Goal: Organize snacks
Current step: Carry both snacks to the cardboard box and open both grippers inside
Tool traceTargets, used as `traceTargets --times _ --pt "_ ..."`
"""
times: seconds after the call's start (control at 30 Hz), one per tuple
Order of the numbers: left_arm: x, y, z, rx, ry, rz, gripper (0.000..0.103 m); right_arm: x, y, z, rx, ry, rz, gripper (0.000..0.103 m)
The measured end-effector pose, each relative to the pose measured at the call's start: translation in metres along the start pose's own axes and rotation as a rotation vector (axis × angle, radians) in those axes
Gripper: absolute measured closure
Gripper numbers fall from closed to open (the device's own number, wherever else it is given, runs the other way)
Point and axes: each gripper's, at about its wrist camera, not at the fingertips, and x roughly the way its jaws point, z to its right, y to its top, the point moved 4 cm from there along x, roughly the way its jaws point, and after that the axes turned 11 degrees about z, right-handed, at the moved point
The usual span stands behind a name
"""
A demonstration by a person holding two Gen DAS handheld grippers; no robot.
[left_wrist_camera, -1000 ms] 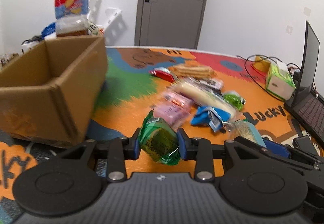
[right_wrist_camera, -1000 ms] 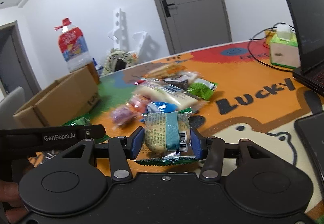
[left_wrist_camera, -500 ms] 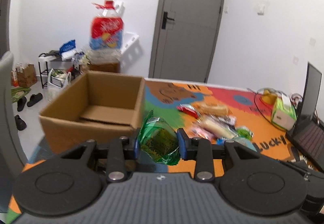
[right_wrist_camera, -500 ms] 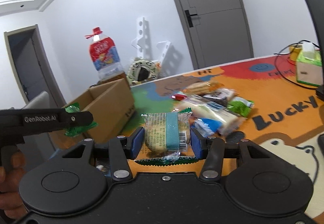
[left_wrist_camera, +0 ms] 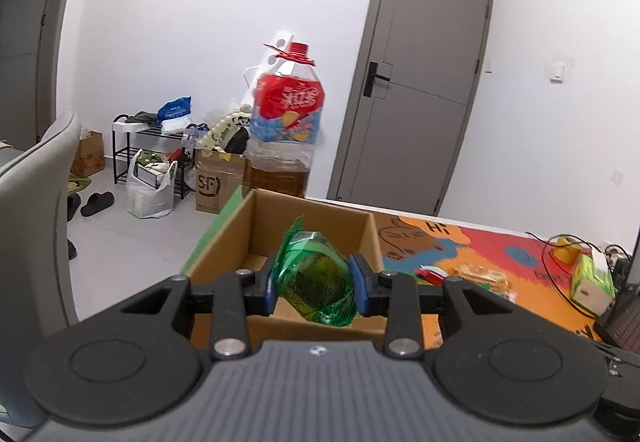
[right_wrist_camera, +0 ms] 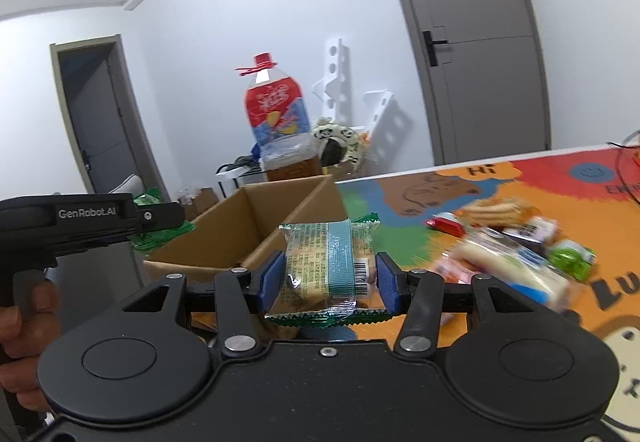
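The left gripper [left_wrist_camera: 316, 284] is closed on a green packet [left_wrist_camera: 314, 282]; its blue pads press the packet from both sides. The packet hangs in the air over the open box [left_wrist_camera: 312, 220], which stands at the edge of the tabletop [left_wrist_camera: 500, 246]. The right gripper [right_wrist_camera: 330, 280] is closed on a clear packet [right_wrist_camera: 320, 270] with a pale blue band, also in the air, near the right wall of the box. In the right wrist view a hand [right_wrist_camera: 24, 326] holds the left gripper at the left side. More snacks [right_wrist_camera: 508, 242] lie in a loose pile on the colourful tabletop, to the right of the box. A big bottle [left_wrist_camera: 288, 130] with a red label stands just behind the box.
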Motion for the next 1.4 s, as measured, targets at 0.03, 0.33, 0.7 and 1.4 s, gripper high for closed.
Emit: traceTargets --times 0.03,0.33,0.7,1.4 --pt "0.002 0.001 -0.003 -0.002 0.002 -0.001 0.068 0.004 0.001 -0.004 -0.002 0.005 0.000 0.054" --pt "0.031 0.001 -0.024 -0.007 0.016 -0.034 0.068 0.039 0.014 -0.025 -0.037 0.032 0.008 0.054" --pt "0.064 0.000 -0.042 -0.009 0.055 -0.095 0.067 0.064 0.017 -0.040 -0.020 0.067 -0.001 0.054" --pt "0.015 0.023 -0.078 -0.074 0.166 -0.036 0.025 0.077 0.038 -0.058 0.045 0.145 0.060 0.022"
